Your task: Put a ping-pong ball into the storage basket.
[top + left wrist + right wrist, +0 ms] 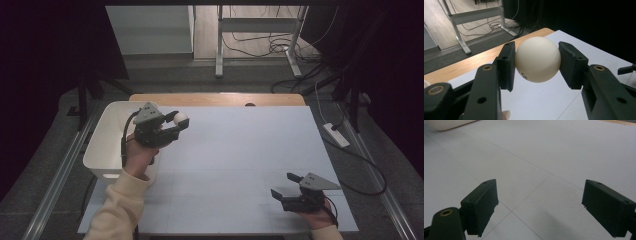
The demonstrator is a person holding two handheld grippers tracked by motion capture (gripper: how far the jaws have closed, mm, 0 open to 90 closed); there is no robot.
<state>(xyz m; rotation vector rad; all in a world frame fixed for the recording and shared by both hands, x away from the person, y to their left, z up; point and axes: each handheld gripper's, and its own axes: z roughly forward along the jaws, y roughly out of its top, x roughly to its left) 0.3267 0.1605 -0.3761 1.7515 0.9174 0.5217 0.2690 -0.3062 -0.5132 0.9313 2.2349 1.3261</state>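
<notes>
Already the left gripper (176, 122) is clamped on the white ball (537, 59), both pads pressing its sides, holding it above the table's left part, just beside the white bin (102, 145). So the pickup looks done; what seems left is carrying the ball to its place and letting go, whether into the bin or onto the white mat (240, 160) I cannot tell. The right gripper (286, 187) rests low at the near right, jaws wide apart and holding nothing. Nothing stands between ball and bin

Cream ball (537, 59) (black fingers (506, 65)), white bin (102, 145)
</notes>
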